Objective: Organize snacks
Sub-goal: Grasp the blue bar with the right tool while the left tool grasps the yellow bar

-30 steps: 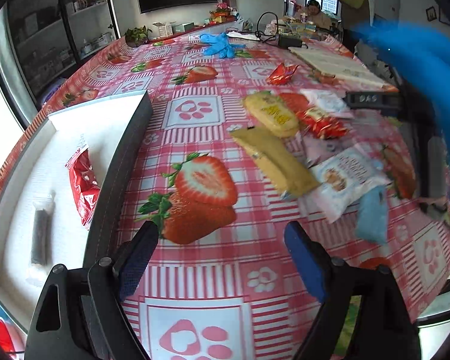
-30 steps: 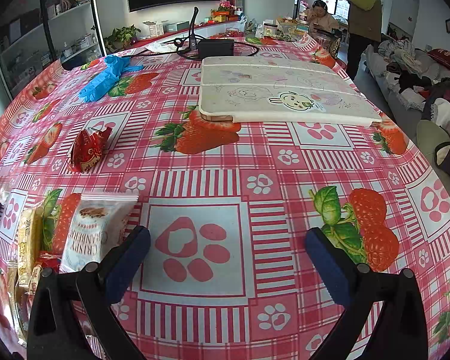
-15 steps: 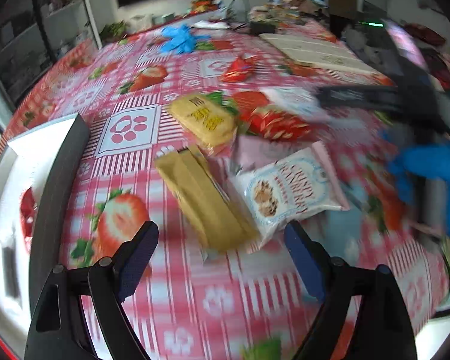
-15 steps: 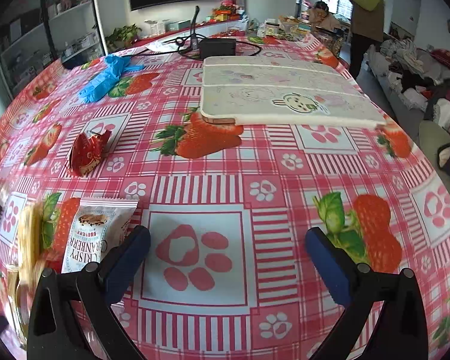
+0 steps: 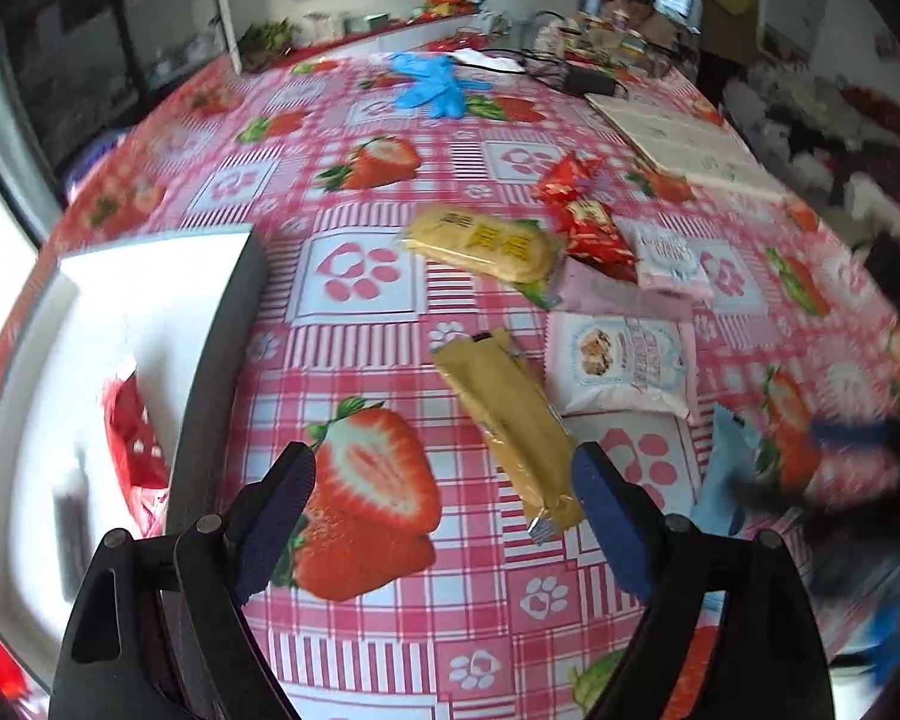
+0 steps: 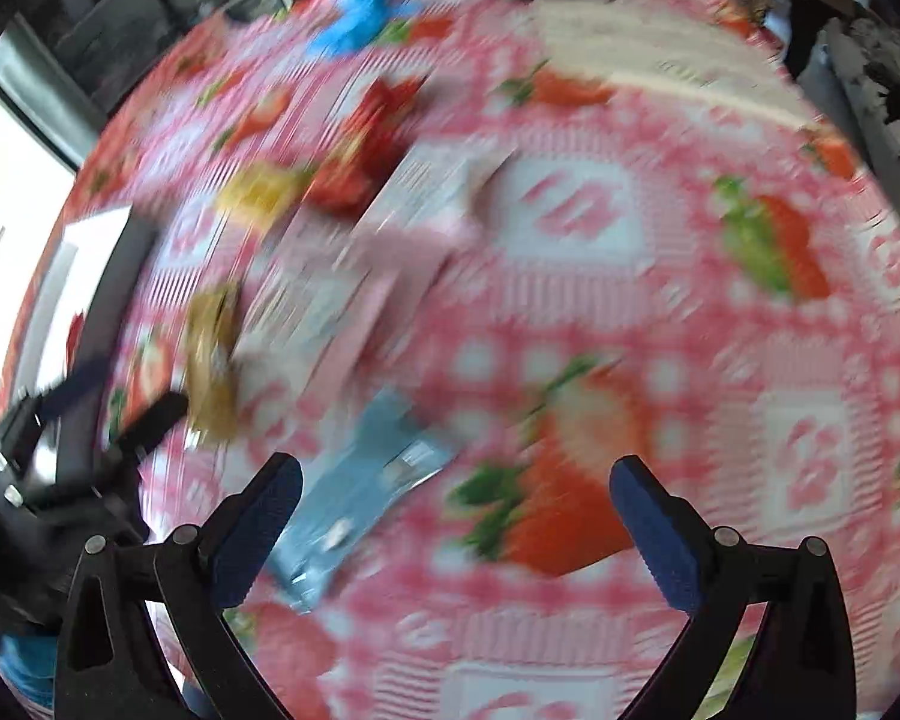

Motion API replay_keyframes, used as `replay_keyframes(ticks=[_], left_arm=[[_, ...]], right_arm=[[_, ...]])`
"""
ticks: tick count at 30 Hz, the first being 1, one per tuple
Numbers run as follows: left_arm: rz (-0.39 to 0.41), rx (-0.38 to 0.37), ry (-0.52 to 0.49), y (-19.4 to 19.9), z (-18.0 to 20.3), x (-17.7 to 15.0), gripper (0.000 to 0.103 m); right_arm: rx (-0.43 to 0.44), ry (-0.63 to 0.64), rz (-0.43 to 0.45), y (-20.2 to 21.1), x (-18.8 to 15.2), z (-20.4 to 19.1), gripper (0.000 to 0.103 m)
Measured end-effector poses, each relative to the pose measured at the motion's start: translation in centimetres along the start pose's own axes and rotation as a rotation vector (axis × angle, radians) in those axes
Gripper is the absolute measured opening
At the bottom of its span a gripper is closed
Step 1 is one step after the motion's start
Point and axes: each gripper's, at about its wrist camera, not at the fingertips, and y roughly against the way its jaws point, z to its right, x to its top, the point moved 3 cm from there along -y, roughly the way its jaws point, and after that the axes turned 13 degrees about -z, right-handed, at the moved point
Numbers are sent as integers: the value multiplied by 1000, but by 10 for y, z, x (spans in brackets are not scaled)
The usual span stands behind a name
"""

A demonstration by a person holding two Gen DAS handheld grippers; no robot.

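1. Left gripper (image 5: 444, 501) hangs over the strawberry tablecloth (image 5: 354, 312), jaws wide apart, nothing between them.
2. Just ahead of its right pad lies a long tan packet (image 5: 507, 420), no print readable on it.
3. Beside it sits a white pouch (image 5: 621, 363) with a cookie picture and blue lettering too blurred to read.
4. Further back, a yellow packet (image 5: 480, 243) carries large characters, and red wrappers (image 5: 588, 222) carry print too small to read.
5. A pale pink pack (image 5: 618, 294) and a light-blue sachet (image 5: 723, 468) fill out the cluster.
6. At the left, a white tray (image 5: 150, 264) with a dark rim holds a red packet (image 5: 135, 438); bare cloth separates it from the pile.
7. Right gripper (image 6: 453, 522), heavily blurred, stands spread open and empty, the light-blue sachet by its left pad.
8. To its right the cloth lies open.
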Motion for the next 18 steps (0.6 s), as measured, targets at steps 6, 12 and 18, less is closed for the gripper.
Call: replay_keyframes(ticks=[6,12,18], left_arm=[[-77,-86,103,-11,4,16,90],[-139,1,146,-37,14,22,90],[-120,69,119,-46,22,22,102]], right_arm=[[-179,80,29,-21,-7,-24,103],[-154,-8,39,-15,-13,19,103],[-151,50,79,-11,-20,27,103]])
